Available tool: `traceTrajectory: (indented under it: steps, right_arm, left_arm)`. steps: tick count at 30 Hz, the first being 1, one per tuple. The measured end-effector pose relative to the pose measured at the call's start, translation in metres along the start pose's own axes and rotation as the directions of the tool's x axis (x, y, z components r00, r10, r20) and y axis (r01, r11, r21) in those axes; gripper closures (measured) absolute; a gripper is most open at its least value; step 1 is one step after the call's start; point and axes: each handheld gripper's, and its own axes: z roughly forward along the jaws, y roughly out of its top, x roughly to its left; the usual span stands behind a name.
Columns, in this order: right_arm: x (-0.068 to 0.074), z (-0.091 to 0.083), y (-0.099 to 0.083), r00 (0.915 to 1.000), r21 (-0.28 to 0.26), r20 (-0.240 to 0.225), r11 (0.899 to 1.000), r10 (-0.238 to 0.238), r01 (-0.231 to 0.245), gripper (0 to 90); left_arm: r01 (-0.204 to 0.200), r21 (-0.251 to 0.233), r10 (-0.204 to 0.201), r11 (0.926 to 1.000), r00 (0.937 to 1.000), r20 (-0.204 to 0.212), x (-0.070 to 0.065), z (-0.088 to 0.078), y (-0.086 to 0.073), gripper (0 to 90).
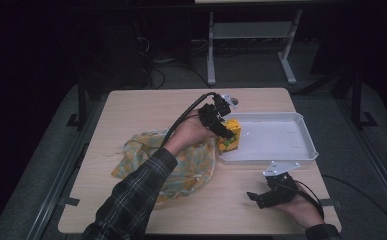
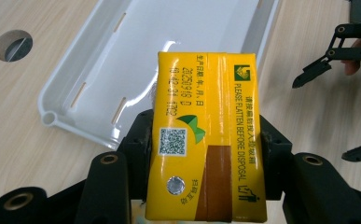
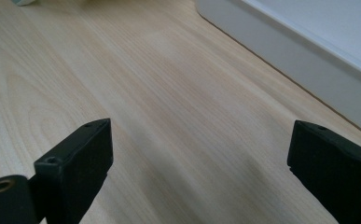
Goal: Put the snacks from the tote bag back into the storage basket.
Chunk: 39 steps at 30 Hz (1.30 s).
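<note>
We see the left gripper (image 1: 224,127) w/ jaws clamped on a yellow carton (image 2: 206,140), held over the white tray's (image 1: 281,157) left edge. Right gripper (image 1: 266,197) rests on table (image 1: 131,105), jaws wide apart. Cloth (image 1: 191,165) beside tray.

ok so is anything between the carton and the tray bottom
Nothing visible. The left gripper holds the yellow carton over the near end of the white tray, and the tray floor beyond it looks bare. The right gripper sits open on the table, apart from the tray.
</note>
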Motion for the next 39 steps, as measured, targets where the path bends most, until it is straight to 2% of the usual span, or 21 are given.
traceTrajectory:
  steps: [19, 22, 27, 33, 39]
  right_arm:
    - [0.0, 0.0, 0.0, 1.0, -0.005, 0.0, 1.0, 0.0, 0.0, 6.3]
    - [0.0, 0.0, 0.0, 1.0, -0.005, 0.0, 1.0, 0.002, -0.002, 6.3]
    - [-0.001, 0.0, 0.0, 1.0, -0.008, 0.001, 1.0, -0.004, 0.004, 6.3]
    - [-0.001, -0.001, 0.0, 1.0, -0.009, 0.001, 1.0, -0.002, 0.002, 6.3]
    - [-0.001, -0.001, 0.0, 1.0, -0.009, 0.002, 1.0, 0.0, 0.0, 6.3]
  left_arm:
    - [-0.001, 0.015, 0.001, 0.9999, 1.0, 0.0, -0.008, 0.032, 0.013, 50.3]
    - [0.007, 0.012, -0.007, 0.9999, 1.0, -0.007, -0.009, 0.039, 0.013, 50.3]
    - [0.004, 0.039, -0.003, 0.9992, 0.9999, -0.015, -0.009, 0.047, 0.013, 50.3]
    - [0.02, 0.031, -0.02, 0.9993, 0.9997, -0.013, -0.01, 0.055, 0.01, 50.3]
    - [0.02, 0.045, -0.02, 0.9988, 0.9998, -0.006, -0.01, 0.063, 0.006, 50.3]
